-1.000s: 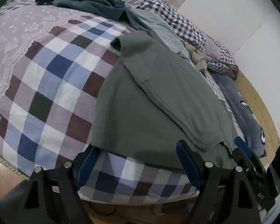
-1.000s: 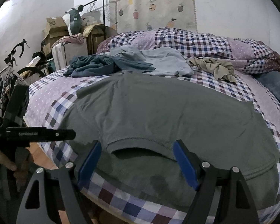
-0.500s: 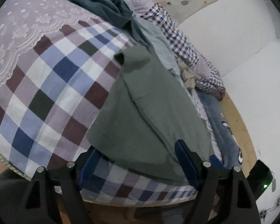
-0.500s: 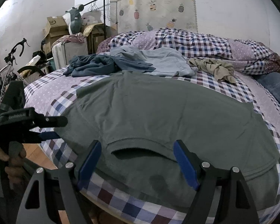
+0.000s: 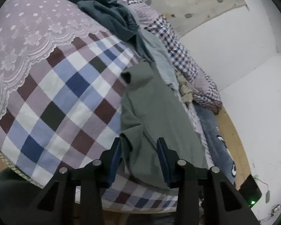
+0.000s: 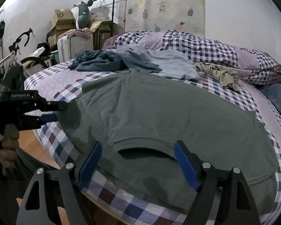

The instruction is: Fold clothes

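A grey-green T-shirt (image 6: 159, 116) lies spread flat on the bed (image 6: 121, 198), its neckline toward the near edge and its hem reaching back toward a heap of other clothes. The near edge of the shirt runs just short of the mattress edge, with a strip of checked bedspread (image 5: 61, 101) showing below it. The left tool (image 5: 139, 157) sits at the shirt's left sleeve corner; its jaws have just been closing, and the sleeve's cloth bunches up between the two blue pads, though whether the pads already press it I cannot tell. In the right wrist view that same tool (image 6: 55, 110) comes in from the side at the shirt's left edge, held by a hand (image 6: 6, 144). The right tool (image 6: 137, 161) hovers over the collar with its jaws spread wide, one pad on each side of the neck opening and neither gripping cloth. Left of the shirt the bedspread is bare out to its lace-patterned part (image 5: 28, 37). Behind the shirt lie a dark blue garment (image 6: 101, 61), a light blue garment (image 6: 174, 63) and a crumpled khaki piece (image 6: 219, 73), with a rumpled checked quilt (image 6: 206, 46) beyond. A bicycle (image 6: 13, 56) and cardboard boxes (image 6: 63, 22) crowd the floor on the left side.
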The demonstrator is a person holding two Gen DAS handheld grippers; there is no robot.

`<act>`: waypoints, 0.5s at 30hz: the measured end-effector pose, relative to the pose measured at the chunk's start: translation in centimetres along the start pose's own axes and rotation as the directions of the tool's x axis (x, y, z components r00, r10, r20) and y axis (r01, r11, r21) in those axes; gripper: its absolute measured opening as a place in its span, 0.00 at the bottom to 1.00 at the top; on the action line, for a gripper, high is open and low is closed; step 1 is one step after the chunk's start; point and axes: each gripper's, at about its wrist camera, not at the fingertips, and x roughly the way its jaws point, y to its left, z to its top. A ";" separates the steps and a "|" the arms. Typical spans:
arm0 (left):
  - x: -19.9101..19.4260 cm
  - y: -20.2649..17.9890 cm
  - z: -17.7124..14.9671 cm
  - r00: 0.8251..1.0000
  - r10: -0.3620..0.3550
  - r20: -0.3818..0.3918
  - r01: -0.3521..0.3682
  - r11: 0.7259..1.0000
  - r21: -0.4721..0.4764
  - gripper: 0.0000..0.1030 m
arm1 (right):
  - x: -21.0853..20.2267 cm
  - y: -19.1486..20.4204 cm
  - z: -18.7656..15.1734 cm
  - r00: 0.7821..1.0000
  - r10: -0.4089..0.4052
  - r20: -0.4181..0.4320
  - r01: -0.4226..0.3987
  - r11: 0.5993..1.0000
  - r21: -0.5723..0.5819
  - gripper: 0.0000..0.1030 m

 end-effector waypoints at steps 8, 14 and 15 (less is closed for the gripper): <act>1.6 -3.0 -0.9 0.995 0.090 -0.047 -0.079 0.979 0.190 0.40 | 0.4 0.4 -0.2 1.000 0.000 -0.009 0.000 1.000 -0.020 0.80; 1.6 -4.1 -1.3 0.993 0.116 -0.019 -0.108 0.960 0.257 0.40 | 0.6 0.6 -0.2 1.000 0.002 -0.016 -0.003 1.000 -0.028 0.80; 1.4 -3.9 -1.2 0.993 0.115 -0.011 -0.108 0.962 0.252 0.40 | 0.6 0.6 -0.2 1.000 0.003 -0.017 -0.003 1.000 -0.029 0.80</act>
